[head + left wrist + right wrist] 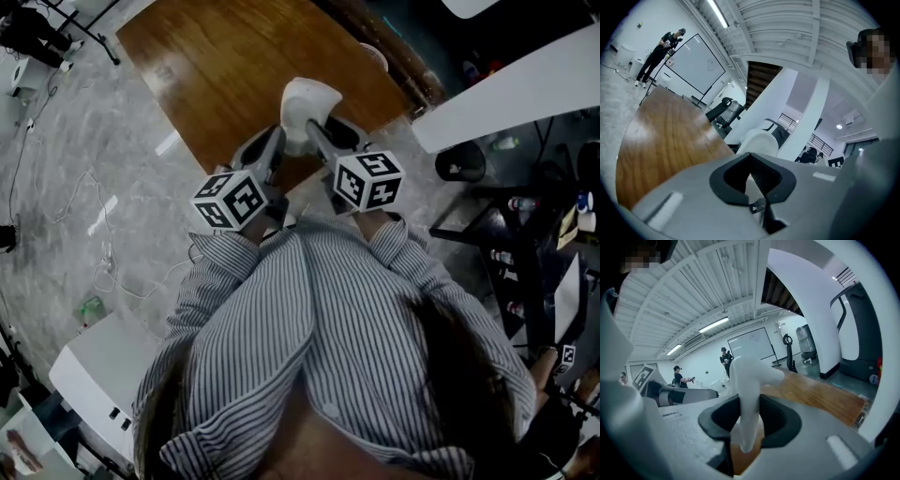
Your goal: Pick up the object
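A white curved object (307, 101) is held up over the near edge of the brown wooden table (216, 66). My right gripper (319, 131) comes at it from the right. In the right gripper view, my right gripper (749, 423) is shut on the white object (747, 380), whose stem runs down between the dark pads. My left gripper (275, 141) reaches its lower part from the left. In the left gripper view, a thin white sliver sits pinched in my left gripper (751, 180), and the white object (759, 140) bulges just beyond it. The object's underside is hidden.
A long white desk (506, 89) runs along the right, with a black stool (461, 161) below it. Cables (103, 244) trail over the grey floor on the left, near a white cabinet (98, 370). People (658, 54) stand far off by a whiteboard.
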Motion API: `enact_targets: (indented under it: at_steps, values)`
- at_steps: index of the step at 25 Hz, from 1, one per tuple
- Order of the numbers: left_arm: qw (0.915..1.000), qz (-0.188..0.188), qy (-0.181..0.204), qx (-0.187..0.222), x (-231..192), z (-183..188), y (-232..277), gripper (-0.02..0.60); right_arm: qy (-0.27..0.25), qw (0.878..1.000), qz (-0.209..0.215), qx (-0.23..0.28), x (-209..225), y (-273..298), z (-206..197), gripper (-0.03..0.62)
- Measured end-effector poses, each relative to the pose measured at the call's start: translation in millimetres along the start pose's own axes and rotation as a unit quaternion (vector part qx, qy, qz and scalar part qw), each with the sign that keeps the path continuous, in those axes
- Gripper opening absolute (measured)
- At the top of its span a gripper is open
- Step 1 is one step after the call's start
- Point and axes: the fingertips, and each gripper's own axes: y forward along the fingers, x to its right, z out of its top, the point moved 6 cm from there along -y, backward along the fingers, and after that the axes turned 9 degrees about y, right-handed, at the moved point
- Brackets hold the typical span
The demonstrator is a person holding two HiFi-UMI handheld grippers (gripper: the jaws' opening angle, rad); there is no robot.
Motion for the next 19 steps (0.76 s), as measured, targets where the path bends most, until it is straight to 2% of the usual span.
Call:
enact_targets:
  at_steps: [5,19]
  values:
    - [0.9999,0.004,-0.014,-0.001,-1.0,-3.0,1.7,0.000,-0.002,1.000,0.008,-0.001,-2.0,-1.1,-0.9,0.124]
    - [0.9999,0.002,-0.006,-0.010,-2.2,-3.9,7.4,0.000,-0.005,1.000,-0.001,-0.004,2.2,-2.4,-2.6,0.124]
